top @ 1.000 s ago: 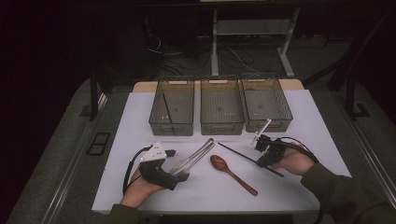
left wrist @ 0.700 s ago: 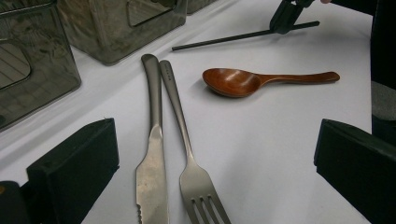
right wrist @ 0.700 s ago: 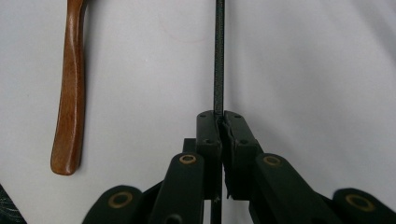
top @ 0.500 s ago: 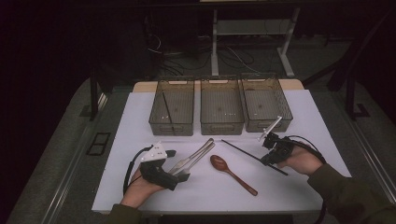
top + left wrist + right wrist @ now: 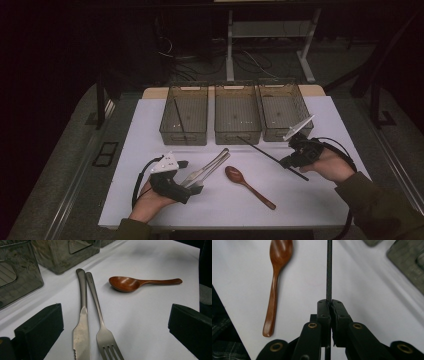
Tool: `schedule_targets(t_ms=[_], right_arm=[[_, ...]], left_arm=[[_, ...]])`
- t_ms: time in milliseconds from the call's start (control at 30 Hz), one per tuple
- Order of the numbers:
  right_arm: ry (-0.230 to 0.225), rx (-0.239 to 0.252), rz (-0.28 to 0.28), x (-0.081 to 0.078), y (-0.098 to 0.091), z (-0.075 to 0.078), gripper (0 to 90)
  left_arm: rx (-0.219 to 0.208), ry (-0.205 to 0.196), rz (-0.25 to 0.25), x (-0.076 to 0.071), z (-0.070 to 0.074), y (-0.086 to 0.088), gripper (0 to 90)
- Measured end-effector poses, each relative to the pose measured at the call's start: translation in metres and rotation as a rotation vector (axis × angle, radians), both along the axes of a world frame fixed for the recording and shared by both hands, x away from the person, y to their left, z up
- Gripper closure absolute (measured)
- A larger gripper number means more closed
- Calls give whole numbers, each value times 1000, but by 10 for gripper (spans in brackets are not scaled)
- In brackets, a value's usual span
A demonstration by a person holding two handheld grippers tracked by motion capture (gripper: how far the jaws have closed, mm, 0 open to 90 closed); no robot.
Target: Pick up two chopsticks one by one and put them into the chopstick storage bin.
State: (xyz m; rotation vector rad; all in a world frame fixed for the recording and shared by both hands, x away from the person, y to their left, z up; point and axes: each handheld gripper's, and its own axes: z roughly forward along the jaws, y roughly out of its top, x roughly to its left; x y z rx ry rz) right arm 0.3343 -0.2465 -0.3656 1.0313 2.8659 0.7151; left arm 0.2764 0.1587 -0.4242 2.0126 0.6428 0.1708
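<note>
One black chopstick sits clamped in the right gripper, probably headed to the left bin, where its mate seems to lie; the left gripper waits open over knife and fork.

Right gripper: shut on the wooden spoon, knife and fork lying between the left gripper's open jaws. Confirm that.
Wrong on one point: the right gripper is shut on the black chopstick, as the right gripper view shows. The spoon lies free on the table. The knife and fork do lie between the left gripper's open jaws.
</note>
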Motion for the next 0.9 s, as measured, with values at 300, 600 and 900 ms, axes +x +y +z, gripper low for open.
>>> schedule_targets(t_ms=[300,600,900], right_arm=[[-31,48,-6,10,12,14,848],[-52,68,-6,22,28,25,848],[-65,81,-14,42,51,35,848]], left_arm=[[-3,-1,2,0,0,0,0],[-4,-1,1,0,0,0,0],[-4,0,0,0,0,1,0]])
